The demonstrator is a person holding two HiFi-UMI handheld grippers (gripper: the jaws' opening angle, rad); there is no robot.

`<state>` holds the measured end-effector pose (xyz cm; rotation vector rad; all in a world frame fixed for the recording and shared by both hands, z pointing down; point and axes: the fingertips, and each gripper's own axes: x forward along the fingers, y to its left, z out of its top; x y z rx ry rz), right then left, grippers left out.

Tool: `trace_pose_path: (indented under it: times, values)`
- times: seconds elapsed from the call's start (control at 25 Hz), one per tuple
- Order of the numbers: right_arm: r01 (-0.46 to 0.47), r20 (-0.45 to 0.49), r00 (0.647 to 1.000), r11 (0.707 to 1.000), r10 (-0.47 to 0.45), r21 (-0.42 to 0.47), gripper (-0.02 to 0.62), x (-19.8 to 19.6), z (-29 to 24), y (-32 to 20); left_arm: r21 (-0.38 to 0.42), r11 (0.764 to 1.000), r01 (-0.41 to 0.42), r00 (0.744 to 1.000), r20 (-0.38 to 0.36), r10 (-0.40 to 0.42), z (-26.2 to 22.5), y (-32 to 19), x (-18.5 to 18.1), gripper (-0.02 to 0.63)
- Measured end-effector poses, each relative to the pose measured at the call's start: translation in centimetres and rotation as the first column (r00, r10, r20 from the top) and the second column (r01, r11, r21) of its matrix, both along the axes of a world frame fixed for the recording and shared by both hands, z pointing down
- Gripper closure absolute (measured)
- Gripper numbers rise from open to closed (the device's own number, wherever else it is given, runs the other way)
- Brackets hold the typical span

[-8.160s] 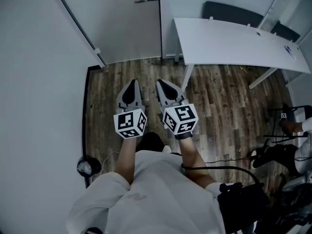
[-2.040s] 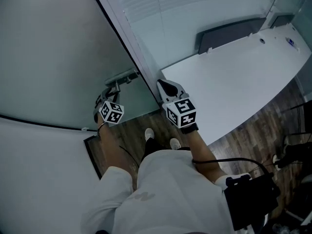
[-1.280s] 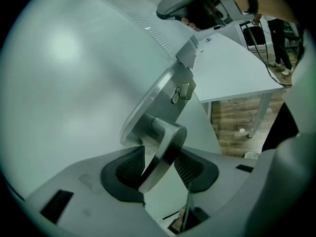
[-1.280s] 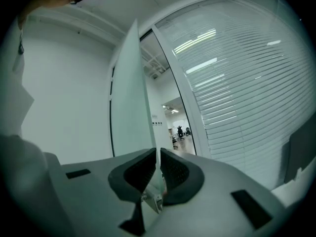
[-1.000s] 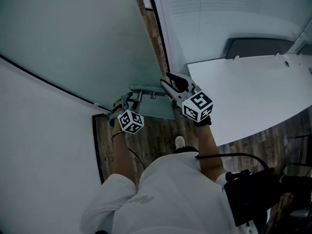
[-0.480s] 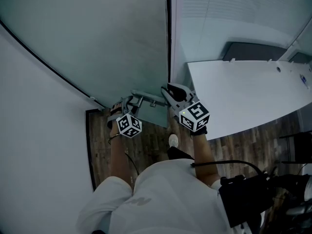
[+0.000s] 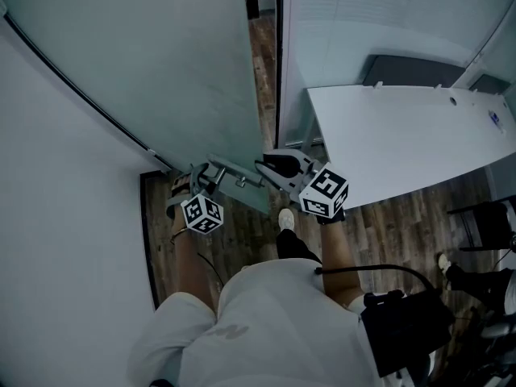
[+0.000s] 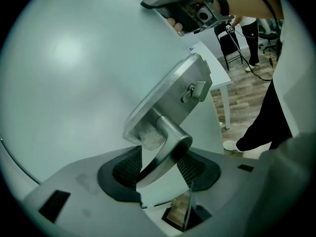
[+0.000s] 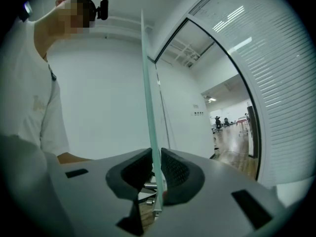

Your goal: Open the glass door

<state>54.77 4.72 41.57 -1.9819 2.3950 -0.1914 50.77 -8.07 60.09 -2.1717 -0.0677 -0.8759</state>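
The glass door (image 7: pixel 161 71) stands swung partly open, with a strip of corridor floor showing past its edge. Its metal lever handle (image 8: pixel 168 142) lies between the pads of my left gripper (image 8: pixel 160 164), whose jaws are opening and leave a gap beside the lever. In the head view the left gripper (image 7: pixel 201 176) sits at the handle on the door's near side. My right gripper (image 7: pixel 270 165) reaches the door's free edge, its jaws closing. The thin glass edge (image 9: pixel 149 107) runs straight between the right gripper's (image 9: pixel 154 169) pads, which lie against both faces.
A white table (image 7: pixel 403 135) stands close on the right, with a dark chair (image 7: pixel 403 71) behind it. The frame post (image 7: pixel 279 55) and a wall with blinds (image 7: pixel 363 14) border the opening. A plain wall (image 7: pixel 64 216) is at left. My shoe (image 7: pixel 286 218) is on the wood floor below the door.
The door has swung wider, and a gap to the corridor now shows. Both hands moved with it toward the left. The right jaws have come together on the door's edge.
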Motion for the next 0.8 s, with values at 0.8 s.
trace_pose_path:
  times: [0.8]
  values:
    - [0.415,0.015,0.909,0.908,-0.416,0.053,0.488,-21.9,1.1,-0.7,0.103,0.995,0.005,0.995,0.094,-0.014,1.1,-1.9,-18.3,0.385]
